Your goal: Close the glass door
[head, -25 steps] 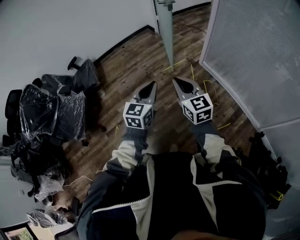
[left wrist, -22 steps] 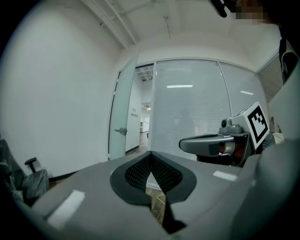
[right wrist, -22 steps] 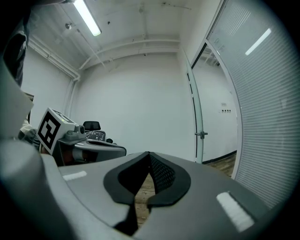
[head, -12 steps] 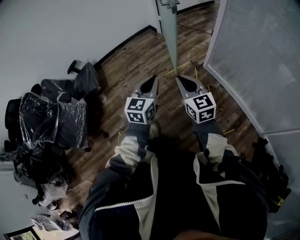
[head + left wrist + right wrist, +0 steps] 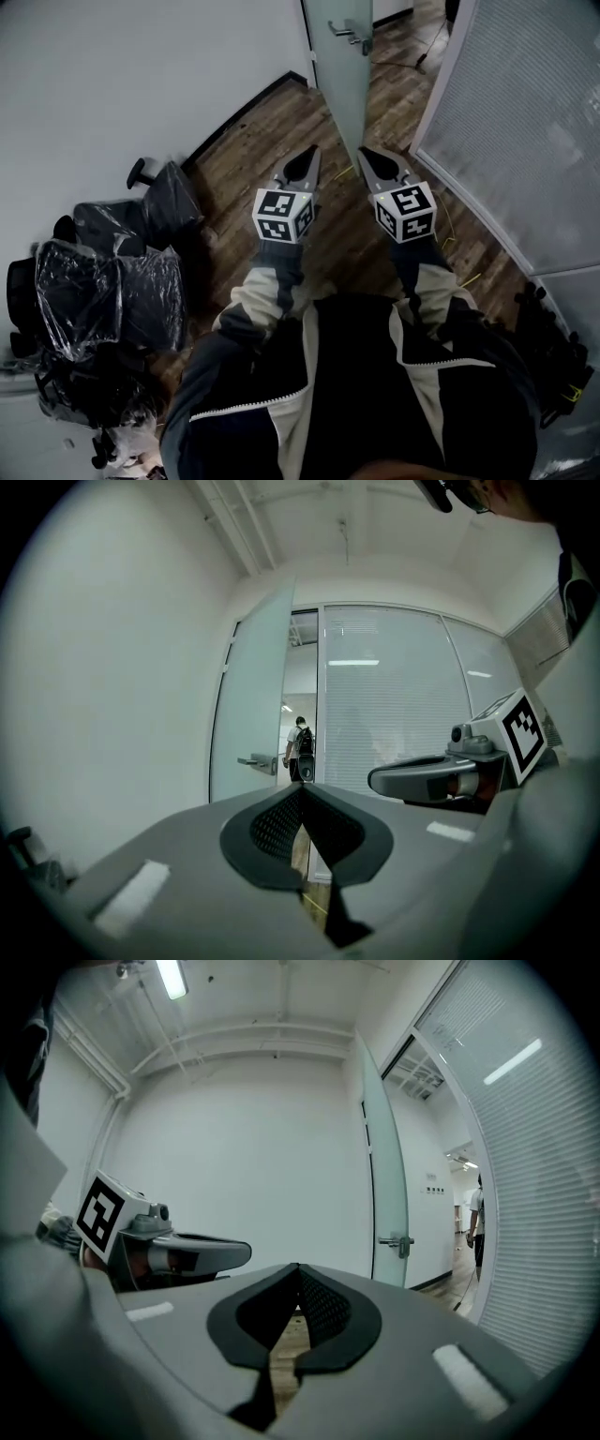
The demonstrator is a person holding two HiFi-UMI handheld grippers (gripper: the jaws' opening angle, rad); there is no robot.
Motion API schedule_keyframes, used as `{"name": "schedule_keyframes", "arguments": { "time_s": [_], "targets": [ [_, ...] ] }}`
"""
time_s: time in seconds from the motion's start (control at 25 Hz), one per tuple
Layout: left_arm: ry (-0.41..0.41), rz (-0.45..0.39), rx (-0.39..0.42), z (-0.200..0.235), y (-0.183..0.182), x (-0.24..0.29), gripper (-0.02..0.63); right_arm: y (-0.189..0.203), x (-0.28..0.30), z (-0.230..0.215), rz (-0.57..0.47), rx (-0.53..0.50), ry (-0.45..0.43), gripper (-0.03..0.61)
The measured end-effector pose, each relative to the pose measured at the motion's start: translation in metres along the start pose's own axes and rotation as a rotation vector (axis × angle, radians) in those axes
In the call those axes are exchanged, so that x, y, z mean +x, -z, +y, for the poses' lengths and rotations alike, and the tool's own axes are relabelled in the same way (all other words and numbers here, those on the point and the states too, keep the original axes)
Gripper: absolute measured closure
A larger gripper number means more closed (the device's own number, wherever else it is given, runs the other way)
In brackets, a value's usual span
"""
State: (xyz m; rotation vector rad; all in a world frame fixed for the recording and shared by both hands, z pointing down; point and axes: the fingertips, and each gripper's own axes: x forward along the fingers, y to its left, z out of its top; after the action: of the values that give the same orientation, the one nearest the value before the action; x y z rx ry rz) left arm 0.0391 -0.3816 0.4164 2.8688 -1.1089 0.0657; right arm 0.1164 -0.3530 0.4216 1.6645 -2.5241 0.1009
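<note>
The frosted glass door (image 5: pixel 342 66) stands ajar ahead of me, edge-on in the head view, with its metal lever handle (image 5: pixel 354 36) near the top. My left gripper (image 5: pixel 307 159) and right gripper (image 5: pixel 367 157) point level at it side by side, short of its bottom edge, both shut with nothing in them. In the left gripper view the door (image 5: pixel 253 705) and handle (image 5: pixel 255 761) lie beyond my shut left gripper (image 5: pixel 302 794). In the right gripper view the door (image 5: pixel 384 1194) and handle (image 5: pixel 398 1242) stand right of my right gripper (image 5: pixel 298 1274).
Plastic-wrapped office chairs (image 5: pixel 112 281) crowd the left by the white wall. A frosted partition with blinds (image 5: pixel 525 122) runs along the right, with dark gear (image 5: pixel 553 347) at its foot and yellow cable (image 5: pixel 459 253) on the wood floor. A person (image 5: pixel 300 747) stands beyond the doorway.
I have stepped forward toward the door. Both grippers are nearer its bottom edge, the handle has come into the head view, and the chairs have slid back on the left.
</note>
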Motion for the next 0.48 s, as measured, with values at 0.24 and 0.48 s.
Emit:
{"name": "schedule_keyframes", "arguments": {
  "time_s": [0.24, 0.48],
  "targets": [
    [0.047, -0.020, 0.024, 0.055, 0.002, 0.020, 0.609, 0.012, 0.070, 0.008, 0.083, -0.025, 0.007, 0.574],
    [0.060, -0.008, -0.042, 0.096, 0.019, 0.041, 0.609, 0.011, 0.125, -0.005, 0.113, -0.028, -0.016, 0.574]
  ]
}}
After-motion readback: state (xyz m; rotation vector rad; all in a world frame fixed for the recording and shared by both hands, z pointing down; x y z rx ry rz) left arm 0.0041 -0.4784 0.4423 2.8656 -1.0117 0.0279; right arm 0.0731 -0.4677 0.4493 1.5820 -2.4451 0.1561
